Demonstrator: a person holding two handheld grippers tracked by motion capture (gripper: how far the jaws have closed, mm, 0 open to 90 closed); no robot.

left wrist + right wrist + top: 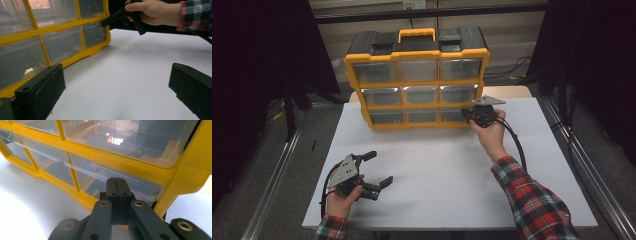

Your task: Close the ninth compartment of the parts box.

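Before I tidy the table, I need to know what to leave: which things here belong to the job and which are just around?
In the job:
- yellow drawer cabinet
- its bottom right drawer
- right tongs, shut at that drawer's lip
- left tongs, open, waiting

Just around:
- white table board
- floor cables

A flat white rectangular tabletop stands on a grey carpeted floor, with a pale wooden surface showing at its far edge. Black curtains hang at both sides, and grey metal rails run along the floor beside the table. Behind, a beige panelled wall carries a dark horizontal bar, with black cables lying at its foot.
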